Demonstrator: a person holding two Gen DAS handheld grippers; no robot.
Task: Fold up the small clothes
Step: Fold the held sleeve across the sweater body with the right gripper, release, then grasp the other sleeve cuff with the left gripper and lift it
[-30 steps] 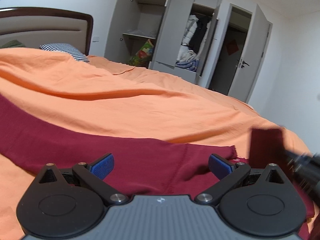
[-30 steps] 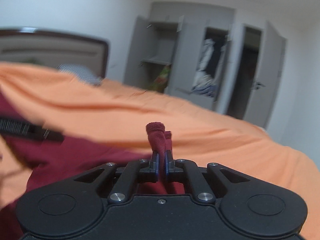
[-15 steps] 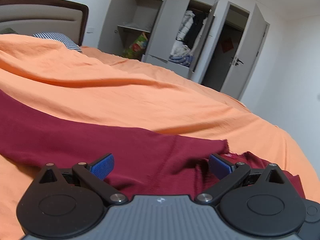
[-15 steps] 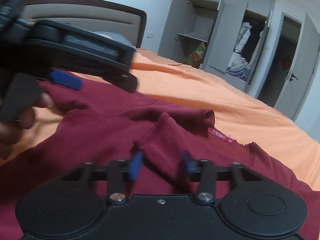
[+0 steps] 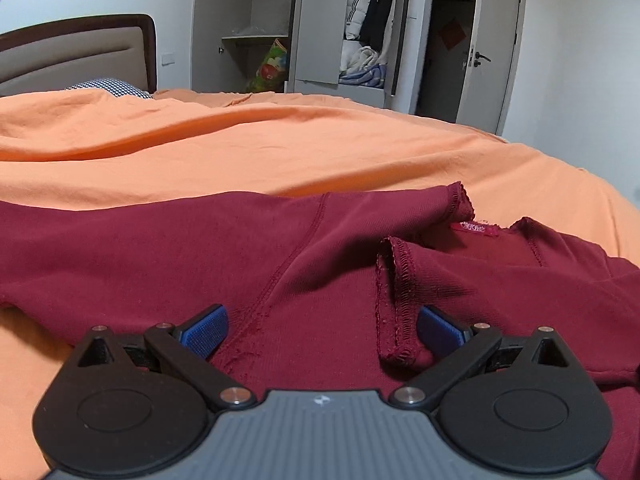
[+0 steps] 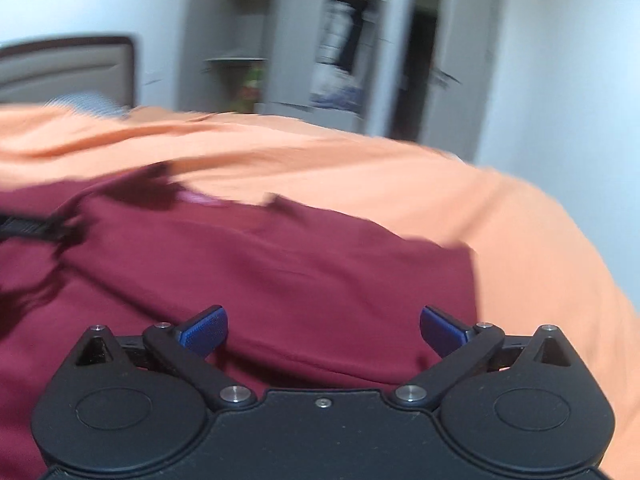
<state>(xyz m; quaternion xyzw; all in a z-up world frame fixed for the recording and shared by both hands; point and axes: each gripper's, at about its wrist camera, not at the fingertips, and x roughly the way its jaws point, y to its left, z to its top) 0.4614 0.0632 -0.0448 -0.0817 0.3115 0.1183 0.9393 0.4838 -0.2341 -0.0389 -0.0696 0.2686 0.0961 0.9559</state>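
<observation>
Dark red knit garment (image 5: 168, 248) is lying spread across the orange-sheeted bed (image 5: 280, 148), its stitched neckline with a small red label (image 5: 474, 229) rumpled toward the right. Left claw (image 5: 320, 330) is hovering released over the cloth, gripping nothing. Right claw (image 6: 323, 330) is likewise hovering spread wide above the garment's right portion (image 6: 280, 272), near the bed's edge, in a blurred view.

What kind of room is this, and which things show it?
Most likely a bedroom: a bed with an orange sheet and padded headboard, and an open wardrobe holding clothes.
</observation>
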